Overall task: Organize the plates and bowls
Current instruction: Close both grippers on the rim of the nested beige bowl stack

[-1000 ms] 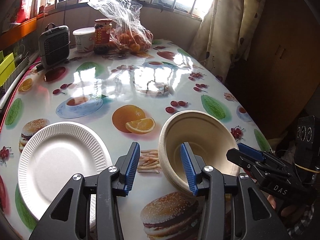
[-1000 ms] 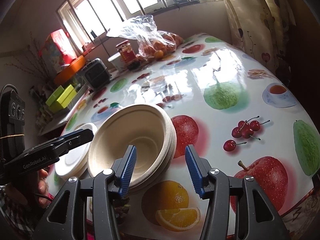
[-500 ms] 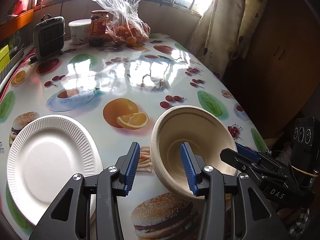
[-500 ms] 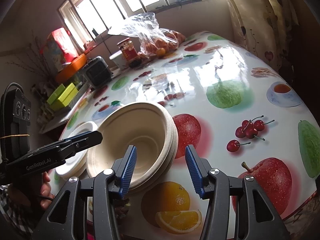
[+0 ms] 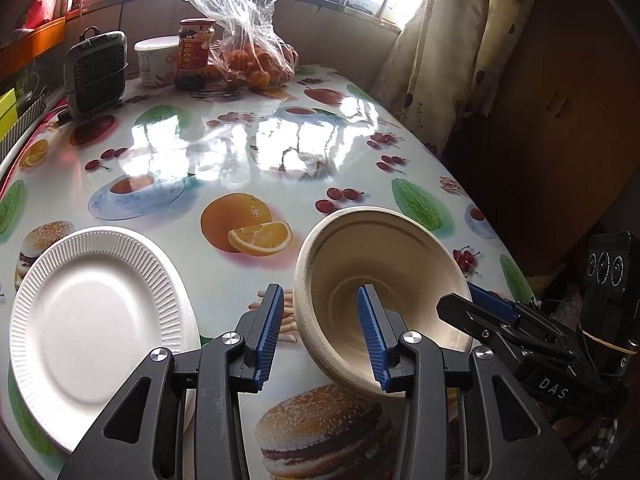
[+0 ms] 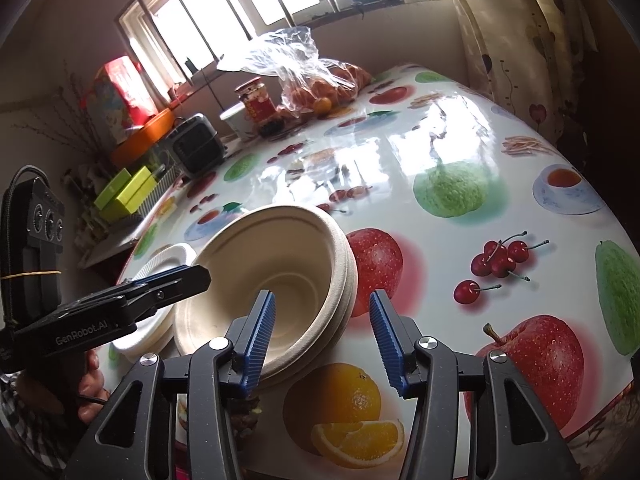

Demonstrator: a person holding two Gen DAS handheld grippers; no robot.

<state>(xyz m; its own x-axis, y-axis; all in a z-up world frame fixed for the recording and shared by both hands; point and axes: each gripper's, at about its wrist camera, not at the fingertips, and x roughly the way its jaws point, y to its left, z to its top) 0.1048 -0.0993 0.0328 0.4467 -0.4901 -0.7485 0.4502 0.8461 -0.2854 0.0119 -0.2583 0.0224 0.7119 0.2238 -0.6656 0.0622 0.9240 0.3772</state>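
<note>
A stack of beige paper bowls (image 5: 384, 264) (image 6: 280, 264) sits tilted near the table's front edge, mouth turned toward me. My left gripper (image 5: 319, 288) (image 6: 188, 274) straddles its left wall, one finger inside and one outside. Its jaws are closing, and a gap still shows beside the outer pad. My right gripper (image 6: 321, 294) (image 5: 460, 300) straddles the right rim the same way, open, its outer pad clear of the bowls. White ribbed paper plates (image 5: 100, 312) (image 6: 168, 256) lie flat to the left of the bowls.
The fruit-print table (image 5: 248, 152) is rounded, and its edge drops off on the right by a curtain (image 5: 432, 60). At the far end stand a bag of oranges (image 5: 256, 64), a red jar (image 5: 196, 52), a white tub (image 5: 154, 60) and a small grey heater (image 5: 96, 72).
The left jaws have narrowed a little. In the left wrist view the bowls sit slightly further left between the fingers. The right wrist view is almost unchanged.
</note>
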